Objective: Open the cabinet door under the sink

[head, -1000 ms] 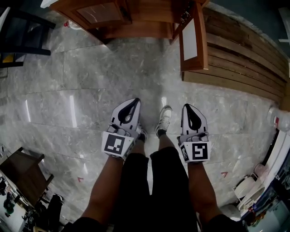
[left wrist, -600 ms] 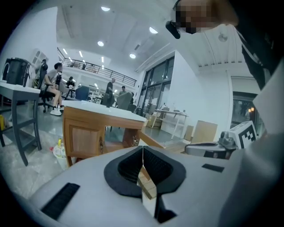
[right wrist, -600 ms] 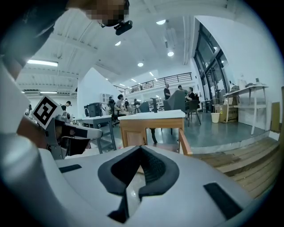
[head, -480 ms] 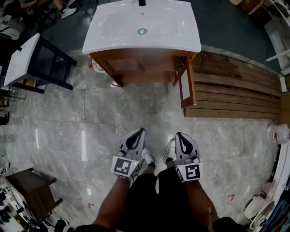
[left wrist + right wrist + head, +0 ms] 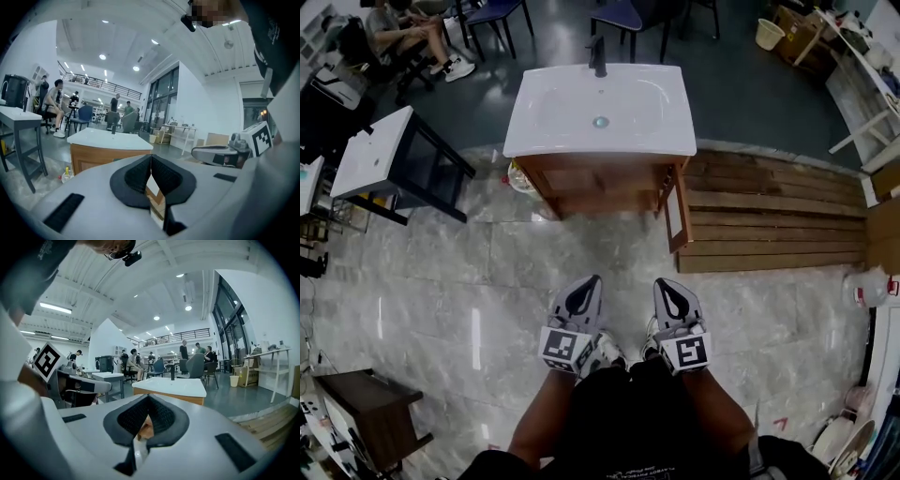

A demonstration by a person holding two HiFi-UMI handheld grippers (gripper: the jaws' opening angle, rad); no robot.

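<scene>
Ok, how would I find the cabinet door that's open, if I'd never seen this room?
Look for the white sink on its wooden cabinet, mid-room. At the cabinet's right front corner, beside the floor planks, a narrow door with a pale panel sticks out towards the person. It's the only part swung open; the rest of the front sits flat.

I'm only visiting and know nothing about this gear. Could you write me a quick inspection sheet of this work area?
Surface: shiny grey tiled floor.
Job's things: wooden cabinet under white sink; its door on the picture's right stands swung open.
Clutter: small bottle beside the cabinet; wooden planks on the floor.
Grippers: left claw and right claw both shut, empty, well short of the cabinet.
Cables: nothing seen.
Surroundings: second sink stand, seated people, chairs.
</scene>
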